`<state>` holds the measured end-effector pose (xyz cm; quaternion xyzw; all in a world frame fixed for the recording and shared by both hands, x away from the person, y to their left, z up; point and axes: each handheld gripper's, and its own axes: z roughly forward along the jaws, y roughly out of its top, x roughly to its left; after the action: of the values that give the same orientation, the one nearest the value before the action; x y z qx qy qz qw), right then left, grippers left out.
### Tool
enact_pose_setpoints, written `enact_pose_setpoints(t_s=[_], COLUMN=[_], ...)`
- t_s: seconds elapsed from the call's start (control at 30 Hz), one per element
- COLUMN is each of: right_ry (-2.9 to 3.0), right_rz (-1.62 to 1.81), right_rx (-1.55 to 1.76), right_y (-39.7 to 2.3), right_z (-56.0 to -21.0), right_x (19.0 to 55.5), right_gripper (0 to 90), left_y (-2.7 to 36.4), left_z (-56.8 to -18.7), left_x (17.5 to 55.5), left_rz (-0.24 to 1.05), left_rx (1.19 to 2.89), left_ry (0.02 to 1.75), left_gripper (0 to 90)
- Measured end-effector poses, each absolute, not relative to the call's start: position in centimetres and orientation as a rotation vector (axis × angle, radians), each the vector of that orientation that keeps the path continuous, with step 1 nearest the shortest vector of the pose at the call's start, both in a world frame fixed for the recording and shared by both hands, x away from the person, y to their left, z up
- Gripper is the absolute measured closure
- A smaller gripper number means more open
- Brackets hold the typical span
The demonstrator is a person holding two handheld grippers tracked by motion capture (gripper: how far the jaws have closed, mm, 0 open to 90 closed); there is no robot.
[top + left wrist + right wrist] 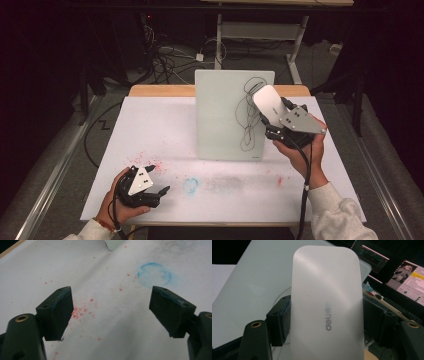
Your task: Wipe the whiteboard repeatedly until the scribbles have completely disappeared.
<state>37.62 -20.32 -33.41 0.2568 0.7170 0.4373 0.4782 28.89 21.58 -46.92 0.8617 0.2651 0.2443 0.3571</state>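
Observation:
A pale glass drawing board (222,115) lies at the back middle of the white table cover, with black scribbles (248,112) on its right half. My right gripper (272,117) hovers over the board's right edge, shut on a white oblong eraser (267,103). In the right gripper view that eraser (327,302) stands between the two jaws, pinched at its sides, with the board (254,290) behind it. My left gripper (159,180) rests near the front left of the table. Its jaws stand wide apart around nothing (111,312), above red specks (81,311).
A blue smudged ring (190,185) and a grey smear (225,184) mark the white cover (150,125) in front of the board. Red specks (150,160) lie near the left gripper. Cables (165,57) and a table frame (260,30) are on the floor beyond. Screens (407,277) glow behind the eraser.

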Motion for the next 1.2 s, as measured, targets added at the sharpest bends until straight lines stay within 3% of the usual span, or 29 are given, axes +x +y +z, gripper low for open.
enact_pose_setpoints(t_s=[0.47,1.2], right_ry=[1.679,1.670], right_rz=[1.026,0.966], right_rx=[0.666,0.664], right_y=[-19.6,-17.3], right_z=[-31.6,-33.4], right_x=[40.2,41.4], right_gripper=[31.2,31.3], left_y=[21.7,21.6], left_z=[-46.9,-46.9], left_x=[28.9,28.9], left_rz=[0.643,0.636], left_rx=[2.217,2.223], left_ry=[0.696,0.698], left_gripper=[18.6,18.6])
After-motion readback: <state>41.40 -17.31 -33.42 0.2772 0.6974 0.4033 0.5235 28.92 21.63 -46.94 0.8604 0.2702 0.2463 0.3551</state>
